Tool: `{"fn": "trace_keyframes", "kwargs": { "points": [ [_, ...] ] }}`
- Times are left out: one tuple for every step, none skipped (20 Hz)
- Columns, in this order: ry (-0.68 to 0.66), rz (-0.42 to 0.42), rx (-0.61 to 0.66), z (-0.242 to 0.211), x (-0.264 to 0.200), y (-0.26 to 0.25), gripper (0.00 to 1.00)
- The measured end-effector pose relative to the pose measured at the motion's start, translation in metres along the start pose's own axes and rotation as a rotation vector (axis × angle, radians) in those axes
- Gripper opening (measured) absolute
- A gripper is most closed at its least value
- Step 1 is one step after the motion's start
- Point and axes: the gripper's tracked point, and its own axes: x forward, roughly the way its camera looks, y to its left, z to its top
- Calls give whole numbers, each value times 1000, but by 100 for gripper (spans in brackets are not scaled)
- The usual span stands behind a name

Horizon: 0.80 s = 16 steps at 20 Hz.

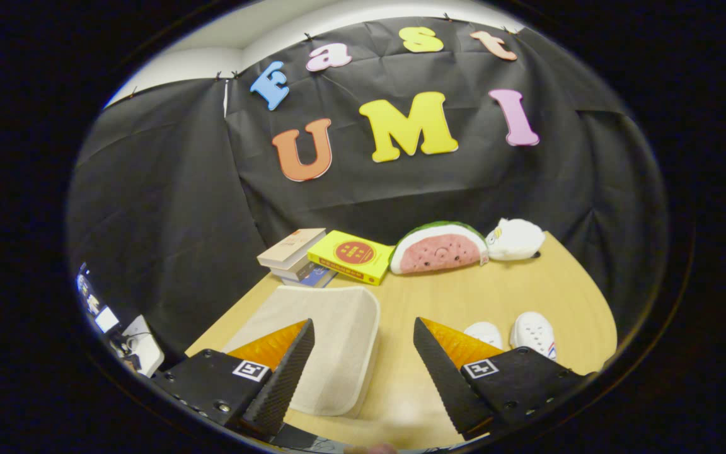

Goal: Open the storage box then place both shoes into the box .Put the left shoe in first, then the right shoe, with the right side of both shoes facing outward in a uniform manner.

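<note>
The gripper (363, 362) hangs with jaws wide apart and empty above the closed storage box (331, 340); its lid looks light, stiff and smooth, best caught at its near edge; the shoes (517, 333) wait just right.

The light is soft and even and seems to come from above. The wooden bench (464, 290) is bright, with a pale glare near its front edge between the open, empty fingers (363, 334). Shadows under the watermelon cushion (438, 249) and the books (338, 255) are short and weak. The black wall cloth (167, 202) stays dim. Straight lines bend strongly toward the edges. The fingers are a little soft; the middle is sharp.
</note>
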Motion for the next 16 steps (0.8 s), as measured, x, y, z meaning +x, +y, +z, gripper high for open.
{"fn": "trace_keyframes", "kwargs": {
  "points": [
    [26, 11, 21, -9, 5, 1, 96],
    [50, 18, 37, -17, 9, 2, 96],
    [72, 25, 49, -25, 13, 3, 96],
    [93, 33, 58, -32, 17, 5, 96],
    [113, 44, 65, -38, 21, 7, 96],
    [129, 53, 74, -44, 24, 7, 96],
    [145, 61, 87, -49, 27, 8, 96],
    [167, 75, 103, -56, 30, 9, 96],
    [188, 93, 128, -61, 35, 11, 96],
    [212, 114, 165, -66, 40, 14, 96],
    [241, 135, 210, -72, 45, 16, 96],
    [276, 155, 255, -78, 50, 18, 95],
    [294, 185, 307, -80, 54, 20, 96],
    [308, 207, 355, -82, 55, 25, 96],
    [318, 223, 391, -81, 58, 26, 96],
    [327, 242, 416, -81, 59, 28, 96]
  ]
}}
